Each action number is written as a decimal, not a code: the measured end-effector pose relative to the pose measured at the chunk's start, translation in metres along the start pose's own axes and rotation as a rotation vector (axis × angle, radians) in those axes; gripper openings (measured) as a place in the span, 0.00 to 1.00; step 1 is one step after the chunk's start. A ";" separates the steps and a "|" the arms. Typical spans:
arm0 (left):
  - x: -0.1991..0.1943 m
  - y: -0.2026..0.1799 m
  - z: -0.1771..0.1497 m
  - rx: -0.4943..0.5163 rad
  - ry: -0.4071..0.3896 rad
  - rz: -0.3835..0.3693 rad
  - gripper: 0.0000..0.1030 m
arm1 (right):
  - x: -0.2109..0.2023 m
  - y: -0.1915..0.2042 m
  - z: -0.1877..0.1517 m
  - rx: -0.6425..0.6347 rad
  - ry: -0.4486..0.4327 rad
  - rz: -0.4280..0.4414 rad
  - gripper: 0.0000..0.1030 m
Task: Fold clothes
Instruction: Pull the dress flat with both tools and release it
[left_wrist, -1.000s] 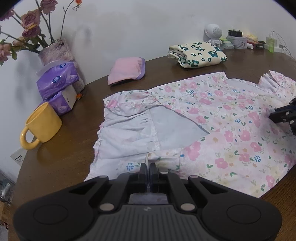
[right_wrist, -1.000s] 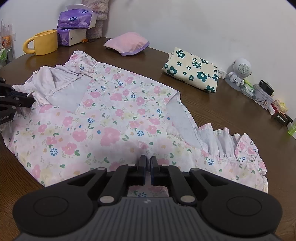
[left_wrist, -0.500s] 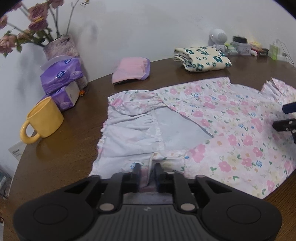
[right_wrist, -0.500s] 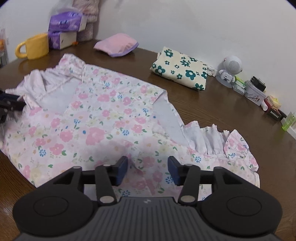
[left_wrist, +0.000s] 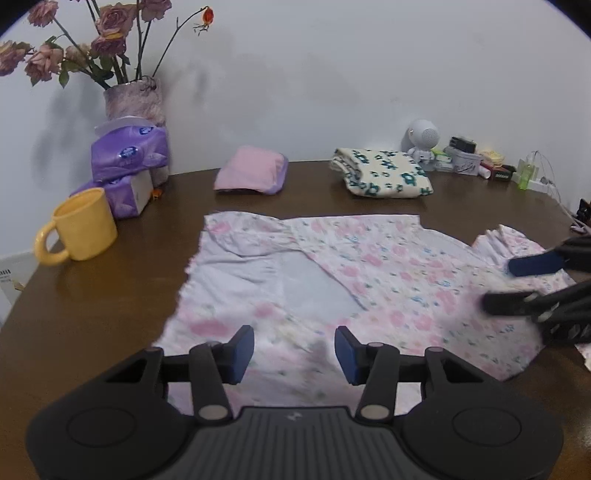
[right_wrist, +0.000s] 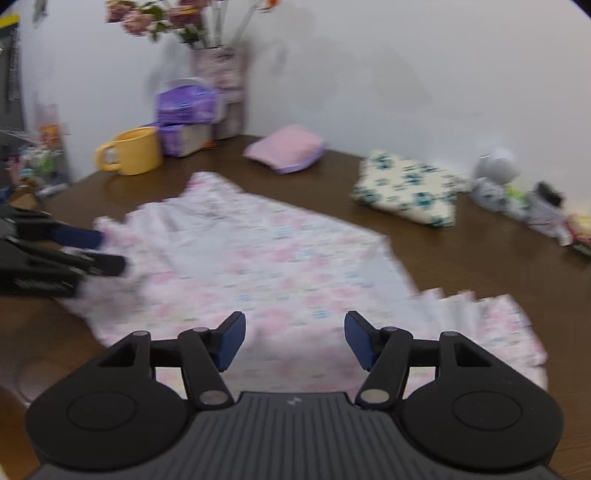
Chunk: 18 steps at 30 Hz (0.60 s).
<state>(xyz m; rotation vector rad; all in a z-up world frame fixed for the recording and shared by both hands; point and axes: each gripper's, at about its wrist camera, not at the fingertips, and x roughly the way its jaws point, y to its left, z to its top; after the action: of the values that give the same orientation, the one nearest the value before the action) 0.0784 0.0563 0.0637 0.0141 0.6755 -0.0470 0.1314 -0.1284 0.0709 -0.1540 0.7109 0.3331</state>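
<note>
Left wrist: 2 grippers, left gripper (left_wrist: 294, 349) & right gripper (right_wrist: 294, 339), both wide; 1 floral garment (left_wrist: 388, 269) flat, 2 folded.

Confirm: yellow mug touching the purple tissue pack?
Apart. The left wrist view shows a strip of brown table between the yellow mug and the purple tissue pack.

Garment (left_wrist: 369, 273) spread on table (left_wrist: 110, 295); mug (left_wrist: 79, 225) left; folded cloths (left_wrist: 384, 177) behind.

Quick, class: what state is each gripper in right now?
Left gripper: open, holding nothing, above the floral dress.
Right gripper: open, holding nothing.
</note>
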 end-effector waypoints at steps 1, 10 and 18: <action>0.001 -0.003 -0.003 -0.008 -0.006 -0.012 0.45 | 0.002 0.006 -0.001 0.002 0.002 0.015 0.56; 0.022 -0.008 -0.023 -0.019 0.065 -0.013 0.38 | 0.027 0.047 -0.023 -0.017 0.017 0.075 0.53; 0.018 0.019 -0.031 -0.036 0.070 -0.049 0.35 | 0.026 0.015 -0.045 0.033 0.018 0.056 0.53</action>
<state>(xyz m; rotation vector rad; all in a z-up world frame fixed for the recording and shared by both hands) 0.0742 0.0754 0.0283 -0.0356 0.7462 -0.0823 0.1168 -0.1190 0.0191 -0.1063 0.7395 0.3733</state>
